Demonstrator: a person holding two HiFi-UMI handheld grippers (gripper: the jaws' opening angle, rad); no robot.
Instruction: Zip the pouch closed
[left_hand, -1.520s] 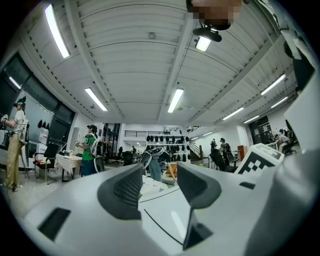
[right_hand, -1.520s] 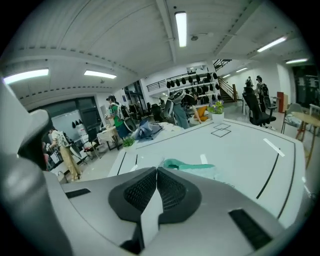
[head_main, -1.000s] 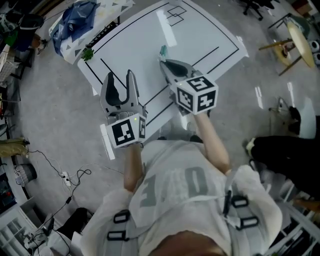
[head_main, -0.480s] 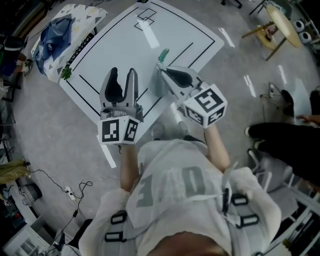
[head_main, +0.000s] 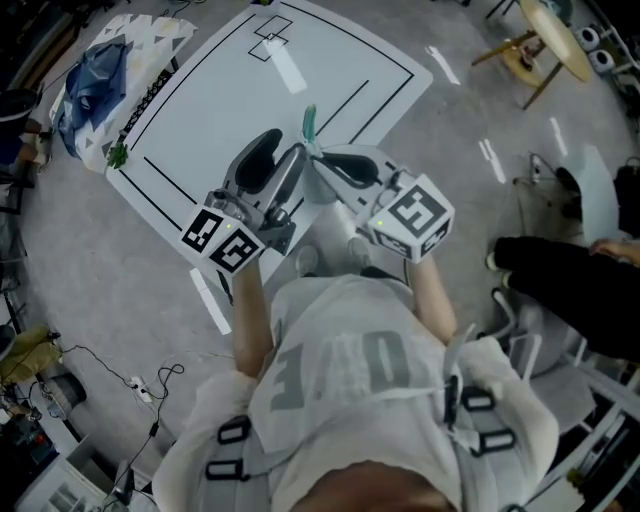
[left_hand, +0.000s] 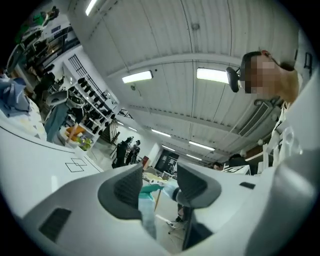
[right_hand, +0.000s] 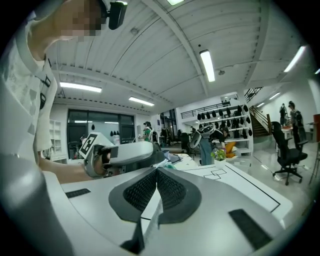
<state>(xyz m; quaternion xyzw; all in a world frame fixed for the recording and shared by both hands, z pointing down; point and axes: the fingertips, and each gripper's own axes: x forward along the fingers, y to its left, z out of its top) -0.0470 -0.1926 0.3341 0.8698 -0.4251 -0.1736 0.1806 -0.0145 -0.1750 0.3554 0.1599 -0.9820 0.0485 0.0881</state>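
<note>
Pinching the pouch (head_main: 309, 122) in our right gripper (head_main: 316, 157), we centre our left gripper (head_main: 289, 149), jaws parted, on its teal end, likely the slider.

Large pale block letters cross the front of the person's shirt (head_main: 345, 365), seen from above; an "O" and an "E" can be made out, the rest unclear. Square black-and-white coded markers, without words, cover the cube (head_main: 220, 240) of the left tongs (head_main: 287, 147) and the cube (head_main: 412, 215) of the right tongs (head_main: 318, 160).

White tbl (head_main: 230, 90) w/ blue bag (head_main: 95, 80), plant (head_main: 118, 155)
</note>
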